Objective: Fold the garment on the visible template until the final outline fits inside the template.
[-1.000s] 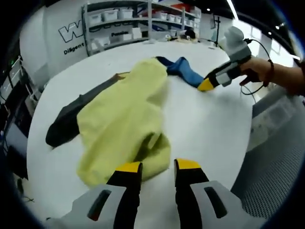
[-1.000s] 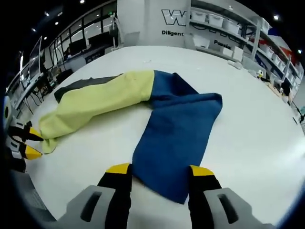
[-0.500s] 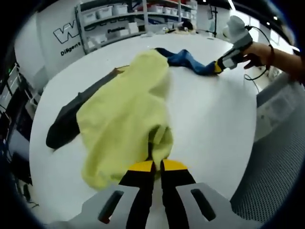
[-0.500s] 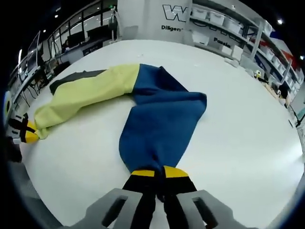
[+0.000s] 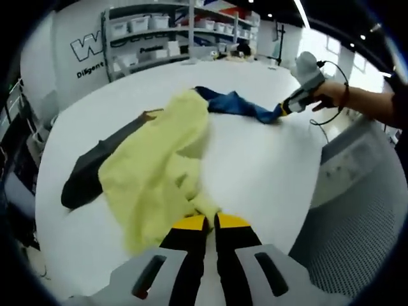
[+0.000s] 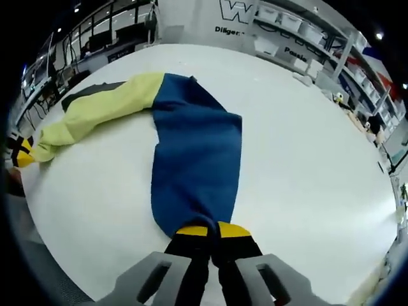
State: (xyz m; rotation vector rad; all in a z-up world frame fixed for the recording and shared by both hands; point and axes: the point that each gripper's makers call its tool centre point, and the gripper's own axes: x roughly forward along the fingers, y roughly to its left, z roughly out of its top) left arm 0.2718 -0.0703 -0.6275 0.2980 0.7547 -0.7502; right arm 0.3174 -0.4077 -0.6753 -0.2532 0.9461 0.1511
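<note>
A garment with a yellow half (image 5: 162,169) and a blue half (image 6: 194,162) lies stretched across a white table. Part of it covers a dark template (image 5: 95,167), which shows as a dark strip (image 6: 89,94) beyond the yellow half. My left gripper (image 5: 205,222) is shut on the yellow end at the near edge. My right gripper (image 6: 205,229) is shut on the blue end. In the left gripper view the right gripper (image 5: 282,108) appears far right in a person's hand, pinching the blue cloth (image 5: 236,104). The left gripper (image 6: 24,158) shows at the left edge of the right gripper view.
The round white table (image 5: 261,166) has bare surface to the right of the garment, and its edge runs close to both grippers. Shelves with bins (image 5: 159,32) and a white wall with lettering (image 6: 245,9) stand behind. A grey mesh surface (image 5: 357,210) lies beside the table.
Both grippers closed on the garment's ends and pulled apart. The cloth is now stretched longer and narrower, and the yellow end is drawn towards my left gripper.
</note>
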